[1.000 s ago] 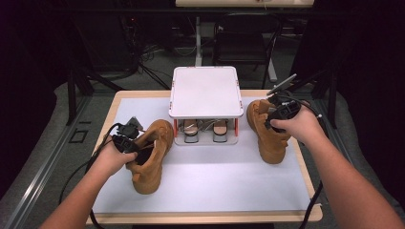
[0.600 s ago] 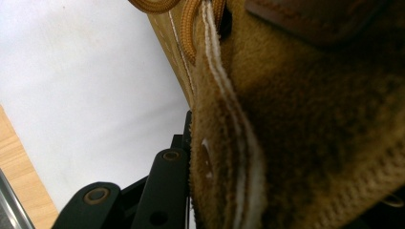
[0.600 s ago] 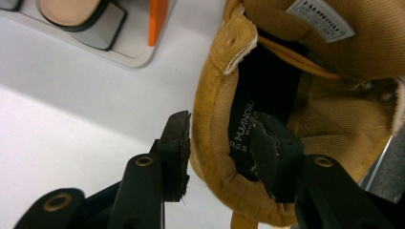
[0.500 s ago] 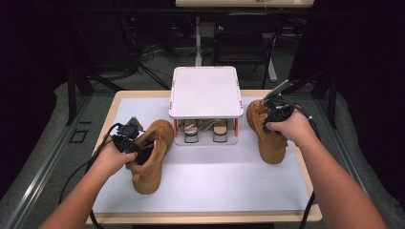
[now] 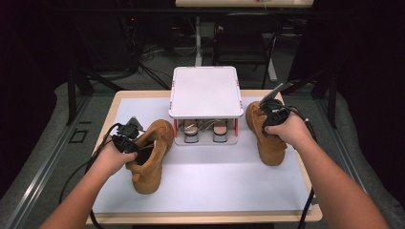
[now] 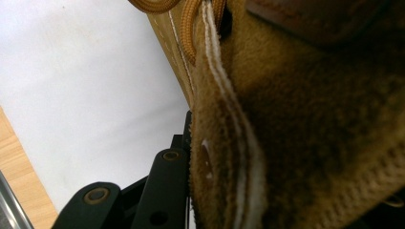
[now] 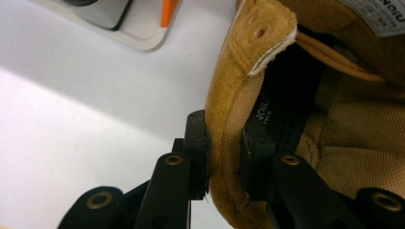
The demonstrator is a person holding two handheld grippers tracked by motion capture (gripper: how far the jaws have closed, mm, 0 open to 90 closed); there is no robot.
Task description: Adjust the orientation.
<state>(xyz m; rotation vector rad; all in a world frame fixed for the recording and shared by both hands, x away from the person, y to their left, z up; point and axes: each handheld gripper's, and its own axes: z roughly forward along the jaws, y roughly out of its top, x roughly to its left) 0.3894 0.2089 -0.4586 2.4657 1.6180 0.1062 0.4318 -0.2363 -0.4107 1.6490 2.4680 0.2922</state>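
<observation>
— Left gripper (image 5: 128, 139)? Where?

— At the collar of the tan suede lace-up boot (image 5: 149, 157) on the left of the white table mat (image 5: 210, 181), toe toward the near edge. Clamped on that boot's collar edge, seen close in the left gripper view (image 6: 224, 157).

— And the right gripper (image 5: 273, 114)?

— Just been closing; now pinching the collar wall of the second tan suede boot (image 5: 268, 138), one pad outside, one inside (image 7: 224, 157). Standing right of the white two-tier rack (image 5: 205, 93), just beside it.

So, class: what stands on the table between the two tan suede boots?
In the high view, a white two-tier shoe rack stands between the left boot and the right boot, with sandals underneath.
</observation>
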